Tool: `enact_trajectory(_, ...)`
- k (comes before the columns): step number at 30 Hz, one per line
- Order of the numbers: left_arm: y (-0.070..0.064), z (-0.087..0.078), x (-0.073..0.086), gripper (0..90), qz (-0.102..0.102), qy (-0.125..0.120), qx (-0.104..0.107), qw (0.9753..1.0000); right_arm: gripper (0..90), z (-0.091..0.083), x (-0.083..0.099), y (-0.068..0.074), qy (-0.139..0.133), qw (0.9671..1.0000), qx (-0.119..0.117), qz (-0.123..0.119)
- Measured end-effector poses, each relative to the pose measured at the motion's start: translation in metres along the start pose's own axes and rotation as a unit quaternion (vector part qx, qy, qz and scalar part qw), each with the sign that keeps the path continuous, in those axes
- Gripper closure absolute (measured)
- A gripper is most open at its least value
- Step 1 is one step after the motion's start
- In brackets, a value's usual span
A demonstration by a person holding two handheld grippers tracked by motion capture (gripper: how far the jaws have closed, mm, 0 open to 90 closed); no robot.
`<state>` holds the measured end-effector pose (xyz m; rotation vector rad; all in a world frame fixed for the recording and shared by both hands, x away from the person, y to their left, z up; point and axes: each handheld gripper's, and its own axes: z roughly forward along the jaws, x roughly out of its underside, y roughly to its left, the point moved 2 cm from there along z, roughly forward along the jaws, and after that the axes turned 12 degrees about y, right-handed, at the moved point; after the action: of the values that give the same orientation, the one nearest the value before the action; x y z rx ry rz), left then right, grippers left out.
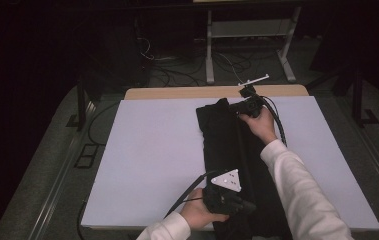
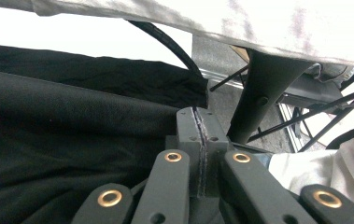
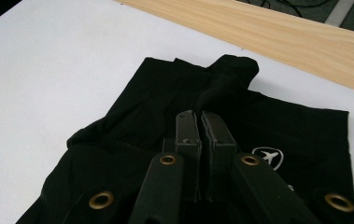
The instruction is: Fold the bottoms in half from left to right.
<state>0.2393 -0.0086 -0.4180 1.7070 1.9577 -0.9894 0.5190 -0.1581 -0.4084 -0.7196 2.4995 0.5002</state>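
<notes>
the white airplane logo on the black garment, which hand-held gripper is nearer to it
Right. The right hand-held gripper pinches a fold of the black garment just beside the white airplane logo, at the far end. The left hand-held gripper is at the garment's near end.

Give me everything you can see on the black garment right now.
The black garment looks like soft matte fabric, folded into a long narrow strip running from the table's far side to its near edge, right of centre. A small white aeroplane logo shows near one end. The right tongs are shut on a raised fold at the far end; the left tongs are shut at the near end, apparently pinching an edge.
</notes>
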Motion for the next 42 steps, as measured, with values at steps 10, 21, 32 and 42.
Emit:
enact_trajectory(10,0.003,0.018,-0.014,89.1,-0.004,0.001,0.002,1.0,84.6,-0.009,0.004,-0.013,-0.004,1.0,0.001,-0.003)
enact_trajectory(21,0.005,0.038,-0.031,89.1,-0.015,0.011,0.004,0.9998,84.6,-0.014,0.012,-0.029,0.001,1.0,0.003,-0.005)
enact_trajectory(32,0.009,0.065,-0.047,89.1,-0.034,0.019,0.001,0.9992,84.5,-0.013,0.021,-0.044,0.005,0.9999,-0.002,-0.008)
enact_trajectory(42,0.013,0.081,-0.054,89.1,-0.053,0.026,-0.005,0.9983,84.5,-0.009,0.025,-0.052,0.01,0.9999,-0.008,-0.008)
